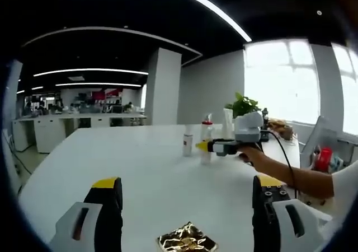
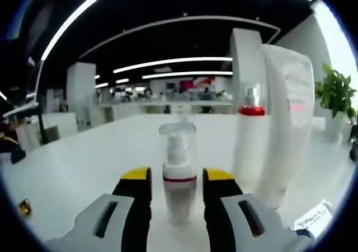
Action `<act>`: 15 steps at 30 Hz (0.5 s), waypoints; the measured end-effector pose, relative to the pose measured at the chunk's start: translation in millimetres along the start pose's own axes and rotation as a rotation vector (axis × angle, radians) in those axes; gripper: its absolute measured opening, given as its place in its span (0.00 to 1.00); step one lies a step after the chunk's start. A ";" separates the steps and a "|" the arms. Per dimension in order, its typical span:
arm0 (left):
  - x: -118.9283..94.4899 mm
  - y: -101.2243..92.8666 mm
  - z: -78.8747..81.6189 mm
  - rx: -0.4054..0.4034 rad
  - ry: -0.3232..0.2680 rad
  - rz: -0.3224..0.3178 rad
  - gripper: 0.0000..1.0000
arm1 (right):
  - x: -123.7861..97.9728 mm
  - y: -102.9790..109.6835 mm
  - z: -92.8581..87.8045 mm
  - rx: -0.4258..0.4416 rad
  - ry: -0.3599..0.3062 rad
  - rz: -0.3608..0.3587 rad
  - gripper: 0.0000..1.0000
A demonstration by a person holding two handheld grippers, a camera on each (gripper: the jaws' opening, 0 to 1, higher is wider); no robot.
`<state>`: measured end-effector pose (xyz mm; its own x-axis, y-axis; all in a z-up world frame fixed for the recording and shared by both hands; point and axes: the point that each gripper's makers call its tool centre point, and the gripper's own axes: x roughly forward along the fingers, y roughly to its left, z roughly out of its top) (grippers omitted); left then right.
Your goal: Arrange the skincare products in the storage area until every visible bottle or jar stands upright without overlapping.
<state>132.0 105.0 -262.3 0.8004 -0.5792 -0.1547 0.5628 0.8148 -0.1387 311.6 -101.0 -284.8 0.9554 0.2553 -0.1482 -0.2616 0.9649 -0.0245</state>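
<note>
A big white table point(image 1: 151, 168) stands in a bright office with long ceiling lights. The left gripper point(image 1: 187, 213) is spread wide over it. The right gripper point(image 2: 178, 193) pinches a small upright pump bottle point(image 2: 178, 168) beside a tall white tube point(image 2: 288, 123).

Left gripper view: far, low across white table point(image 1: 140, 168); right gripper view: close at bottles point(image 2: 179, 173); both share bottles.

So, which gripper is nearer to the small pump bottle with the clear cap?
Right. The right gripper has the pump bottle between its jaws; the left gripper is far across the table.
</note>
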 end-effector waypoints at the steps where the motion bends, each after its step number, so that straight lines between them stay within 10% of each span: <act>1: -0.1 0.0 0.1 -0.001 -0.001 0.000 0.99 | -0.2 0.0 0.1 0.000 -0.001 -0.001 0.36; 15: -5.7 3.6 0.9 -0.005 -0.009 0.019 0.99 | -2.6 5.2 2.1 -0.029 -0.007 0.021 0.60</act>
<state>129.7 111.3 -261.0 0.8126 -0.5635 -0.1491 0.5466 0.8255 -0.1406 308.0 -96.5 -282.5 0.9506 0.2760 -0.1417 -0.2854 0.9571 -0.0501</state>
